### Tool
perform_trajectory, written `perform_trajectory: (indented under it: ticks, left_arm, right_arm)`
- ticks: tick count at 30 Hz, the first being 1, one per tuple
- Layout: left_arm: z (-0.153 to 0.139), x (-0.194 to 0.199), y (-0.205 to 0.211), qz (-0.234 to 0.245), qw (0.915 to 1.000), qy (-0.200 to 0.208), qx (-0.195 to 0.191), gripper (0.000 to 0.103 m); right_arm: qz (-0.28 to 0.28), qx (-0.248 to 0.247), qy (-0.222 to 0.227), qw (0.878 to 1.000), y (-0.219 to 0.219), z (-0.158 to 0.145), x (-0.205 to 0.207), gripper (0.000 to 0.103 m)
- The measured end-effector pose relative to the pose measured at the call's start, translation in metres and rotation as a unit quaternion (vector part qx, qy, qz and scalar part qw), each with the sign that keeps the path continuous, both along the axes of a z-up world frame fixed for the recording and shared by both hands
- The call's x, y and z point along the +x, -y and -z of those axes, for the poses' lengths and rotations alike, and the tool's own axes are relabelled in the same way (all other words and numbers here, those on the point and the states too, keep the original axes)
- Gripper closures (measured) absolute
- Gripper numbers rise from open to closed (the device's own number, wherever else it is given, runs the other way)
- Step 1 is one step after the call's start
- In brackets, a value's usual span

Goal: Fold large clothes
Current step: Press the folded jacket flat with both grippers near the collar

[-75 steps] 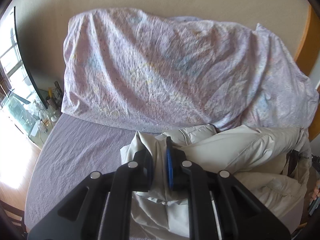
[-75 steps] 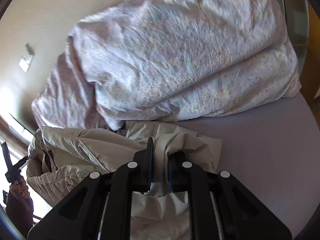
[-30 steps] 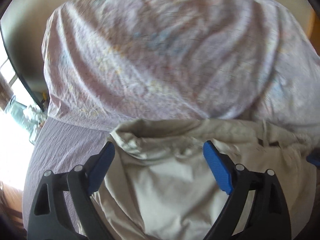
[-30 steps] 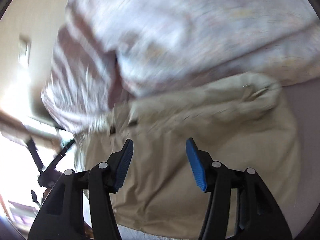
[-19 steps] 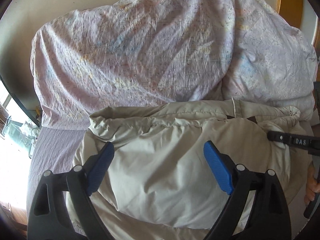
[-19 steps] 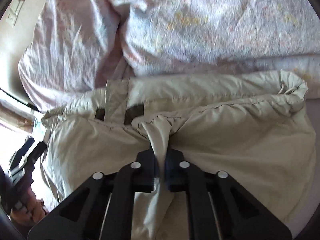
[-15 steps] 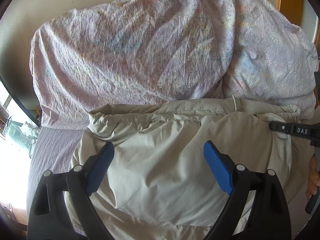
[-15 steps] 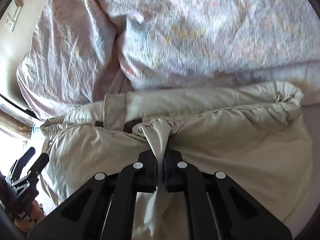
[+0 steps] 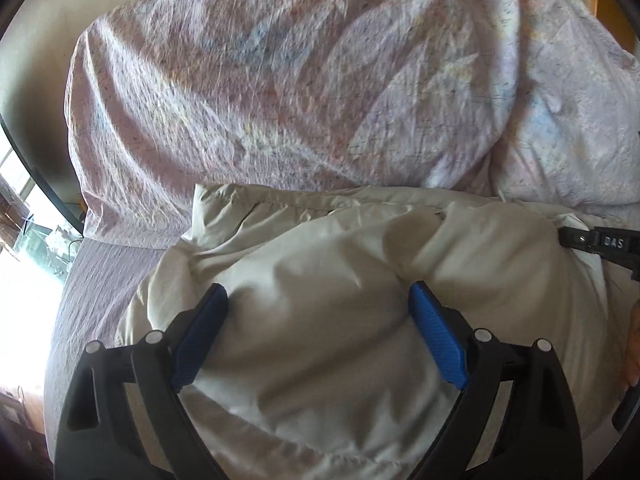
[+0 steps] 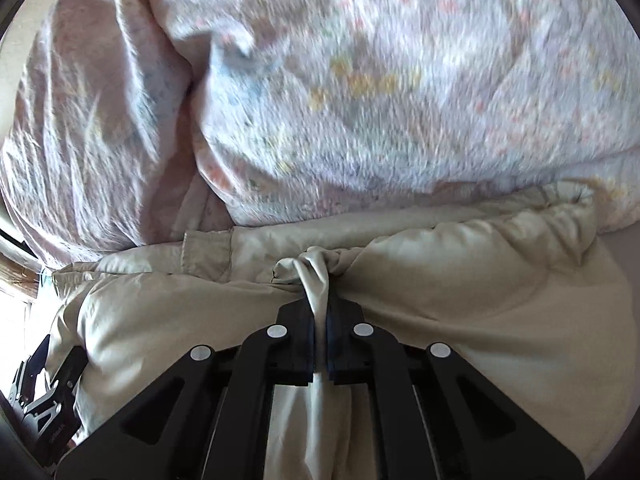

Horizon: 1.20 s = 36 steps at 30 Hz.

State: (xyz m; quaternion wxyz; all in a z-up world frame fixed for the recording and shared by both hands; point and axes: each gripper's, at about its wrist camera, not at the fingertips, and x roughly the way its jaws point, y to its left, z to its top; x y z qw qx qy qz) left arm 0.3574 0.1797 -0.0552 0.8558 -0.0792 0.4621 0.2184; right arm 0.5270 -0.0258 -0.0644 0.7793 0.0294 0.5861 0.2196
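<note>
A puffy beige jacket lies bunched on the purple bed sheet, against the big floral duvet. My left gripper is open, its blue pads spread wide and pressed down on the jacket's padding. My right gripper is shut on a pinched ridge of the jacket near its gathered hem. The right gripper also shows at the far right of the left wrist view.
The floral duvet is heaped just behind the jacket. A beige wall stands beyond it. A bright window and cluttered shelf lie to the left of the bed. A wooden frame shows at the top right.
Both grippers let go of the jacket's corners and opened. The right gripper then shut on a fold near the hem; the left, still open, lowered onto the jacket's padding.
</note>
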Motion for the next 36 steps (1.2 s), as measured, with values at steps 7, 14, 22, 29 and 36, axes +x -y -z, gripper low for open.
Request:
perform_trajectory:
  ticks: [7, 14, 22, 29, 36]
  left_arm:
    - [0.029, 0.016, -0.017, -0.027, 0.9995, -0.019, 0.001, 0.006]
    - [0.042, 0.021, -0.025, -0.031, 0.9993, -0.019, 0.0, 0.002]
    - [0.045, 0.024, -0.031, -0.03, 0.9994, -0.016, -0.007, 0.002]
    - [0.047, 0.022, -0.029, -0.027, 0.9996, -0.007, -0.005, 0.002]
    - [0.051, 0.02, -0.029, -0.026, 0.9996, 0.013, -0.004, 0.002]
  right_arm:
    - [-0.003, 0.033, -0.018, 0.999, 0.017, 0.013, 0.005, 0.071]
    - [-0.001, 0.048, 0.047, 0.998, 0.064, -0.018, -0.014, 0.046]
    - [0.039, -0.037, 0.1, 0.993, 0.12, -0.007, -0.021, 0.044]
    - [0.048, -0.063, 0.091, 0.993, 0.127, 0.027, -0.013, 0.037]
    - [0.043, -0.075, 0.122, 0.989, 0.128, 0.04, -0.008, 0.029]
